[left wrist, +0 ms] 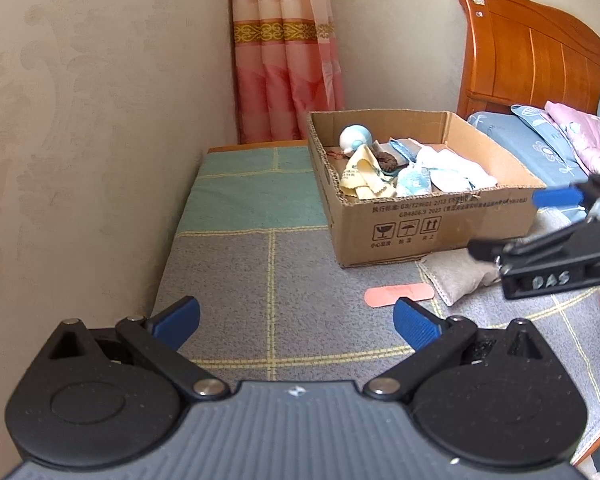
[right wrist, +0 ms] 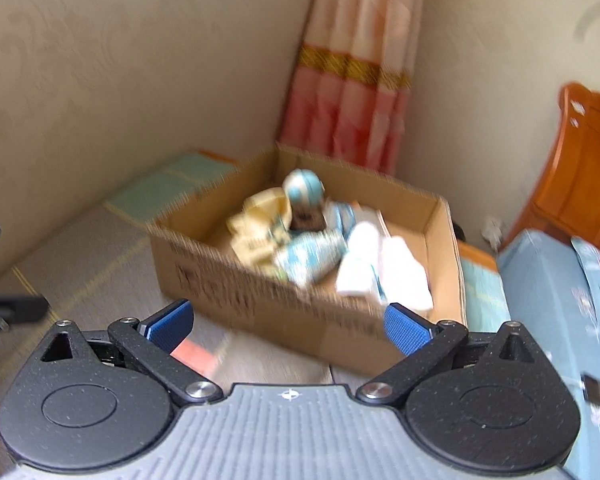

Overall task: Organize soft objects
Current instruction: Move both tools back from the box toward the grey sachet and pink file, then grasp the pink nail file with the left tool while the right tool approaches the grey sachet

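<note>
While both hand-held tools hover above the grey checked bedspread point(left wrist: 260, 272), the left gripper point(left wrist: 296, 322) has its blue-padded fingers point(left wrist: 180, 320) spread wide with nothing between them. Ahead of it and to its right stands an open brown cardboard box point(left wrist: 420, 232) printed with black handling symbols. Inside the box lies a heap of soft things: a pale yellow cloth point(left wrist: 360, 176), a blue-and-white patterned cloth point(left wrist: 414, 184), a white folded cloth point(left wrist: 456, 168), a small brown fuzzy piece point(left wrist: 388, 158) and a round white-and-blue toy point(left wrist: 354, 138). Just ahead of the left gripper's right finger, a flat salmon-pink strip point(left wrist: 398, 294) rests on the bedspread, and beside it, nearer the box's front corner, sits a small grey stitched fabric pouch point(left wrist: 456, 276).

The right gripper point(right wrist: 288, 326) is likewise fully parted and empty. Its view is motion-blurred, yet the same box point(right wrist: 260, 300) shows directly ahead of its fingers, with the strip point(right wrist: 192, 354) just below its left finger. In the left wrist view, the right gripper point(left wrist: 500, 224) hangs over the pouch, to the right of the box.

Beyond the box hangs a pink-and-gold patterned curtain point(left wrist: 288, 52), and an orange wooden headboard point(left wrist: 532, 52) stands to the far right behind blue pillows point(left wrist: 516, 136).
</note>
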Demonstrator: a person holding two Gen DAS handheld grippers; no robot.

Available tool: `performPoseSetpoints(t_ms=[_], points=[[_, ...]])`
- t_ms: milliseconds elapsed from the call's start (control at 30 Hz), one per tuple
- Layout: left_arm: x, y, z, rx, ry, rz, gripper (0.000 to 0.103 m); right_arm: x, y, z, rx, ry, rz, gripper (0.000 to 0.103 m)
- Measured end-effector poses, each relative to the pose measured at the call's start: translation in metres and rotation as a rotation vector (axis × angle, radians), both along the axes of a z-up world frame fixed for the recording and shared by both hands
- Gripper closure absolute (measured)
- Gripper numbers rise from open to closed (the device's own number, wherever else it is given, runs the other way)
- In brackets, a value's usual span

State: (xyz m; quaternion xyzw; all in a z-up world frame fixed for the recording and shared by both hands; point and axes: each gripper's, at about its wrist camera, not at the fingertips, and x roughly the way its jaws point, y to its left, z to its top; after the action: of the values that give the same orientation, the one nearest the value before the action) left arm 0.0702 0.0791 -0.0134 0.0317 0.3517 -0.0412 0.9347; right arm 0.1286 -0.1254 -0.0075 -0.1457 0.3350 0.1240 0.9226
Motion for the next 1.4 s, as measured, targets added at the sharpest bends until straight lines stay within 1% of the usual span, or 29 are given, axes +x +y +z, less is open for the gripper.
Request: performPoseSetpoints(t_ms=[100,200,333,433,600,667,733,800,1000,1167,1233,1400], points=[[0.000,-0.001,-0.001,0.001,0.002,-0.001,0.001,0.003,-0.006,-0.016,0.018,0.070,-0.039,0.000],[0.000,-0.001,-0.002,0.004,0.005,0.002,0.001,0.006,-0.007,-0.029,0.034,0.119,-0.051,0.000],[0.000,0.000,-0.002,0.012,0.012,0.005,0.001,0.015,-0.001,-0.044,0.048,0.156,-0.072,0.000],[0.001,0.001,-0.003,0.018,0.018,0.010,0.001,0.023,0.004,-0.050,0.053,0.164,-0.103,0.000],[0.003,0.002,-0.005,0.020,0.029,0.017,0.001,0.036,0.010,-0.056,0.055,0.150,-0.148,0.000],[0.004,0.002,-0.006,0.022,0.034,0.015,0.001,0.040,0.010,-0.059,0.062,0.159,-0.147,0.000],[0.006,0.000,-0.007,0.024,0.037,0.009,0.001,0.041,0.010,-0.064,0.047,0.167,-0.148,0.000],[0.007,-0.002,-0.008,0.021,0.040,0.000,0.001,0.040,0.005,-0.065,0.056,0.160,-0.157,0.000],[0.017,-0.014,-0.013,0.035,0.055,-0.030,0.001,0.033,-0.025,-0.065,0.085,0.185,-0.209,0.000],[0.040,-0.025,-0.025,0.060,0.067,-0.057,0.001,0.024,-0.039,-0.064,0.090,0.201,-0.185,0.000],[0.055,-0.029,-0.034,0.075,0.084,-0.052,0.001,0.022,-0.041,-0.064,0.091,0.201,-0.171,0.000],[0.085,-0.034,-0.054,0.081,0.145,-0.020,0.001,0.019,-0.043,-0.064,0.094,0.190,-0.151,0.000]])
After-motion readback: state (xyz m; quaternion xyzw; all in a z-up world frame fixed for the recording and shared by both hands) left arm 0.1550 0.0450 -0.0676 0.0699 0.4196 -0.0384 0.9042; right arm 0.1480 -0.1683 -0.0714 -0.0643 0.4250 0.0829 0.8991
